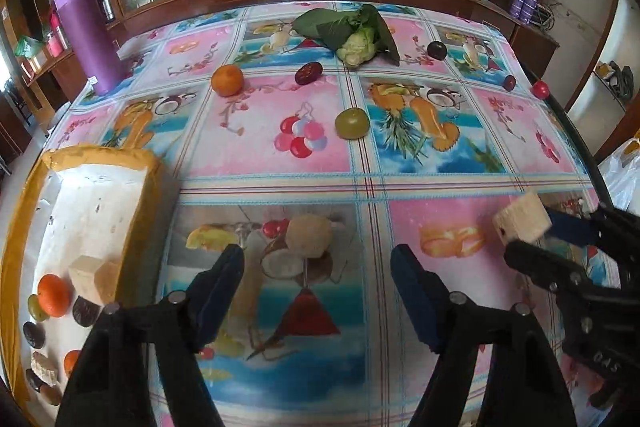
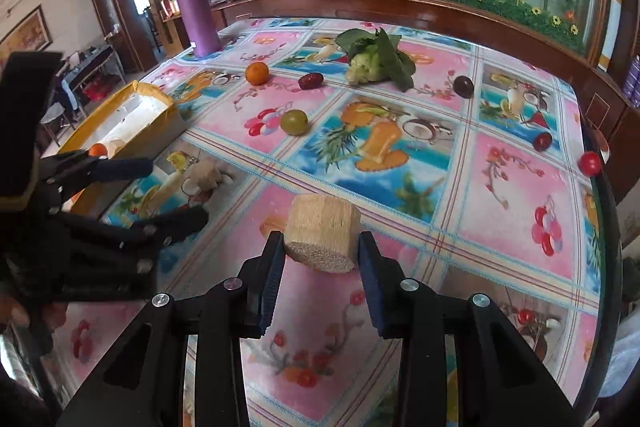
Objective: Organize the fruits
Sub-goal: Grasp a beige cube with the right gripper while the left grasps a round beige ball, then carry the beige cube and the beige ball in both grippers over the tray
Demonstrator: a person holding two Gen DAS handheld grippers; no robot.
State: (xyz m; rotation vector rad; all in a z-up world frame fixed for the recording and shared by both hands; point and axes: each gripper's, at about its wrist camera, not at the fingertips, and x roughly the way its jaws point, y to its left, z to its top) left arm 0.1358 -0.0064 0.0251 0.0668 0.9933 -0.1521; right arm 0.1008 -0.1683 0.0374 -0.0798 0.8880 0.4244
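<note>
Your right tongs (image 2: 320, 255) grip one pale fibrous block (image 2: 322, 233), pads pressing on both its sides, and hold it above the tabletop (image 2: 500, 227) at the near side. Your left tongs (image 1: 316, 291) are open with nothing between the fingers, above the near part of the tabletop, just right of the box (image 1: 24, 227).

The box stands at the near left edge. In it you can count two oranges (image 1: 53, 295), one green fruit (image 1: 36, 308), two pale blocks (image 1: 94, 281) and several dark fruits (image 1: 85, 310); the exact number of these I cannot tell.

On the tabletop lie one orange (image 1: 227, 79), one green fruit (image 1: 351, 123), three dark red fruits (image 1: 308, 73), and one bright red one (image 1: 540, 89) at the far right edge. One leafy vegetable (image 1: 356, 35) lies far in the middle. One purple flask (image 1: 86, 27) stands at the far left.
</note>
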